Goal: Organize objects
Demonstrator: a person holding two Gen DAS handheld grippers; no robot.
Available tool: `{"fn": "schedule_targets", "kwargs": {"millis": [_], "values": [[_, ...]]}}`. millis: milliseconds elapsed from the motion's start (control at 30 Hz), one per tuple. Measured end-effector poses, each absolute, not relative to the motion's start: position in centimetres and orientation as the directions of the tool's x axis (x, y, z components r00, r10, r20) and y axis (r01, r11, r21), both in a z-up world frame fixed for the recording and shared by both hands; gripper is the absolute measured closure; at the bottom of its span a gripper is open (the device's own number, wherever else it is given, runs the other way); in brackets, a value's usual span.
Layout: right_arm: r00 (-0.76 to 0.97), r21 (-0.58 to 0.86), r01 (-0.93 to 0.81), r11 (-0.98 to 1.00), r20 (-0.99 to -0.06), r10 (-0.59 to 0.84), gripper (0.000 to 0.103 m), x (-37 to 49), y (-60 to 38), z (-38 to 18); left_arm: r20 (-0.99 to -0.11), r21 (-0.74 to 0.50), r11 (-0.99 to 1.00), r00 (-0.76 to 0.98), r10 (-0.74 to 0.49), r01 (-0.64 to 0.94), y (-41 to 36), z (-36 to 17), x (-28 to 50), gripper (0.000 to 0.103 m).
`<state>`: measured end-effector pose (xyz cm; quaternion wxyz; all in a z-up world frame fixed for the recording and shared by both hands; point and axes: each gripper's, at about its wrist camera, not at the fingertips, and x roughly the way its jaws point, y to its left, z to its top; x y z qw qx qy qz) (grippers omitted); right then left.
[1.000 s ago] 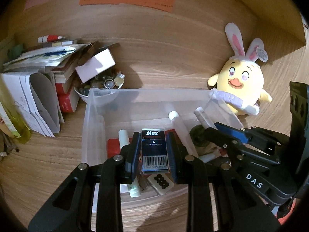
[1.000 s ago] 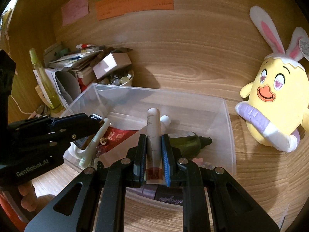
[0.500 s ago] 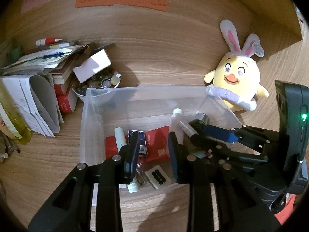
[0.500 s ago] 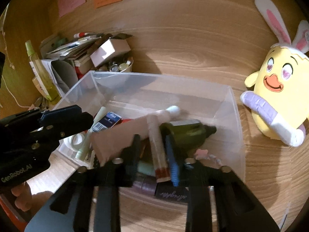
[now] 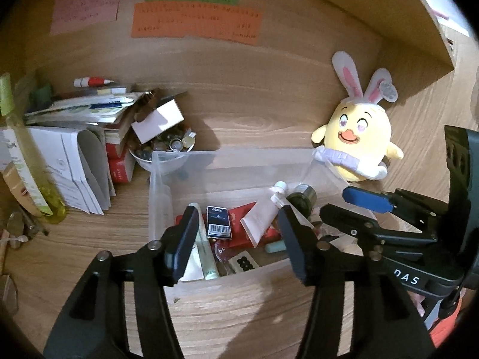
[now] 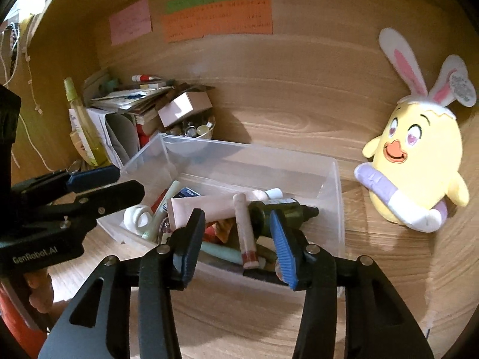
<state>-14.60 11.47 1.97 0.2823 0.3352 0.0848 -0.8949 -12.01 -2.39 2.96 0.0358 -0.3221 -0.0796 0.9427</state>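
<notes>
Both grippers let go above the clear bin [image 5: 227, 161]
Left wrist: left gripper [image 5: 236, 239], jaws just opened and empty, leaves the staple box [image 5: 219, 222] inside. Right wrist: right gripper [image 6: 236, 239] likewise spread, its pink tube [image 6: 247, 230] dropped among the bottles for sorting

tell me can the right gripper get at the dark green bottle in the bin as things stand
Probably yes. The right gripper is open and empty just above the clear bin, and the dark green bottle lies on top of the pile, with only a slim pink tube alongside.
</notes>
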Motion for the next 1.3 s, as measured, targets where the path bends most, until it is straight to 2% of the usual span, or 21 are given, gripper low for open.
{"fn": "schedule_targets", "kwargs": {"millis": [167, 300, 367, 533, 667, 1300], "values": [[-0.653, 0.004, 0.551, -0.834, -0.621, -0.434, 0.047, -13.2, 12.1, 2.5, -0.587, -0.16, -0.987, -0.802, 0.106, -0.013, -2.2, 3.2, -10.8, 0.034], [-0.694, -0.027, 0.524, -0.851, -0.593, -0.408, 0.039, -12.2, 12.8, 2.8, -0.586, -0.144, -0.989, -0.804, 0.101, -0.019, -1.9, 3.1, -10.1, 0.029], [-0.713, -0.041, 0.507, -0.861, -0.581, -0.393, 0.035, -11.9, 13.1, 3.0, -0.584, -0.145, -0.989, -0.805, 0.102, -0.02, -1.9, 3.1, -9.8, 0.022], [-0.739, -0.05, 0.492, -0.869, -0.552, -0.386, 0.022, -10.8, 14.1, 3.5, -0.573, -0.125, -0.992, -0.815, 0.088, -0.019, -1.5, 3.1, -8.9, 0.017], [-0.748, -0.061, 0.488, -0.871, -0.543, -0.382, 0.022, -10.0, 14.5, 3.5, -0.564, -0.126, -0.992, -0.822, 0.079, -0.009, -1.5, 3.1, -8.3, 0.008], [-0.719, -0.024, 0.494, -0.869, -0.573, -0.393, 0.021, -9.5, 15.4, 2.0, -0.586, -0.138, -0.99, -0.806, 0.077, 0.006, -1.5, 1.4, -7.9, 0.008]]}}
